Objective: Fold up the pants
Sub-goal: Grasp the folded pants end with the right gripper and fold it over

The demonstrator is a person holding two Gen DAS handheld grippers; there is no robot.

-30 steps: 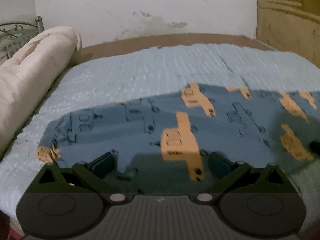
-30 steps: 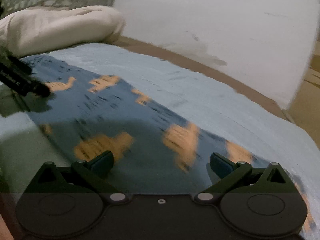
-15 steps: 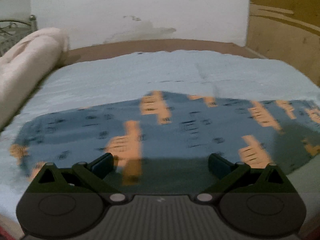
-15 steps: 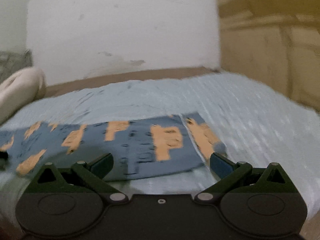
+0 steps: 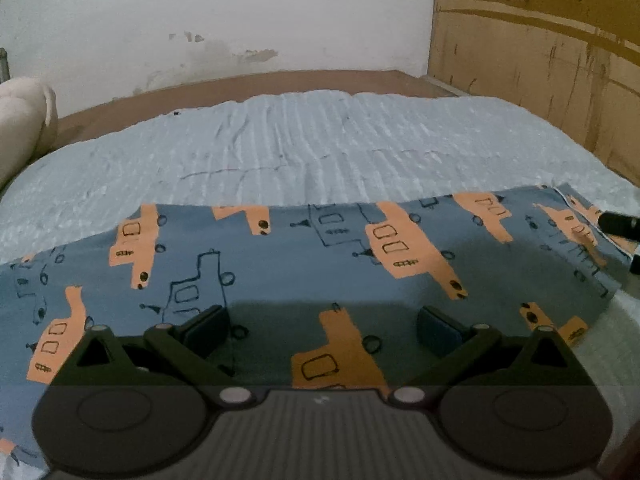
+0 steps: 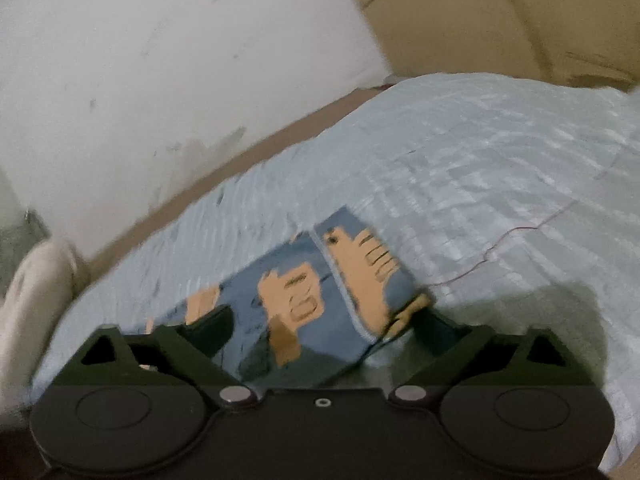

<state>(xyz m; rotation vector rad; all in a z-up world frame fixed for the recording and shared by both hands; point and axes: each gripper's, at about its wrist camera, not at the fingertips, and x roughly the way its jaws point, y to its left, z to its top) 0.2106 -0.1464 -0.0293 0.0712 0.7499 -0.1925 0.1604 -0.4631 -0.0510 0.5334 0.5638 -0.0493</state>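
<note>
Blue pants with orange truck prints lie flat across the light blue bedspread, folded lengthwise into a long strip. My left gripper is open and empty, hovering over the middle of the strip's near edge. My right gripper is open at the strip's right end, its jaws on either side of the hem corner, nothing clamped. The right gripper's tip also shows in the left wrist view at the far right.
A rolled cream blanket lies at the bed's left end. A white wall runs behind the bed, with a brown bed frame edge. Cardboard panels stand at the right.
The left gripper has shifted right along the pants and drawn closer. The right gripper has swung to the right end of the pants and tilted down over the hem corner.
</note>
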